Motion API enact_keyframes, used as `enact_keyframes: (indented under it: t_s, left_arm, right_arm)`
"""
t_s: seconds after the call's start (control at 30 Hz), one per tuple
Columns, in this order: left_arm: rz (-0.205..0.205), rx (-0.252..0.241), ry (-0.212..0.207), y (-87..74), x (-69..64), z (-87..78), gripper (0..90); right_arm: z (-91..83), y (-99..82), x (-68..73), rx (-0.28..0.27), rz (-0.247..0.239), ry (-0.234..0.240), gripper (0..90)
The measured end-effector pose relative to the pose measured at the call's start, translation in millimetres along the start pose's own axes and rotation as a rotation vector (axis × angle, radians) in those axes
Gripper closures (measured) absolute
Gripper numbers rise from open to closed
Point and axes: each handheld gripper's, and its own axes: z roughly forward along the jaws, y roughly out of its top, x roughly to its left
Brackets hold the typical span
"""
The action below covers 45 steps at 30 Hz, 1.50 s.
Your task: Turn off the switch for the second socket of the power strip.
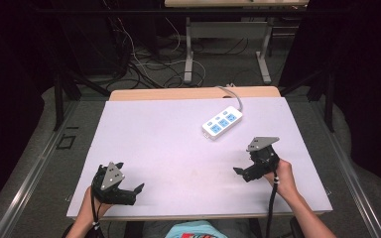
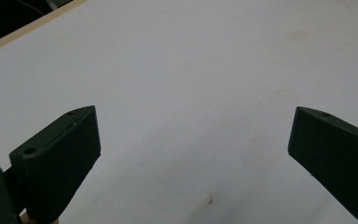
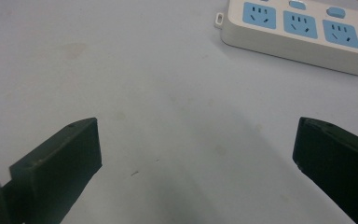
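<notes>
A: Left claw (image 1: pixel 130 191) at the near left corner of the surface (image 1: pixel 168 144), jaws spread wide, nothing between them.

B: Power strip (image 1: pixel 222 122)?

A: Far right of centre, cable trailing off the back edge. White glossy plastic bar, blue sockets. Right claw (image 1: pixel 243 172) near it, jaws wide apart, empty.

B: My guess: grip across the narrow sides, low. Smooth shell could slip. Matte surface, faint stains.
</notes>
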Motion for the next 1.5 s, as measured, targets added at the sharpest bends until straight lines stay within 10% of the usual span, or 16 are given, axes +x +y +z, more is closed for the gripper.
enact_keyframes:
  t_s: [1.5]
  left_arm:
    - [0.035, 0.025, 0.011, 0.2, -3.4, 0.0, 1.7]
  right_arm:
    - [42.8, 17.8, -61.0, 0.035, 0.111, -0.001, 1.3]
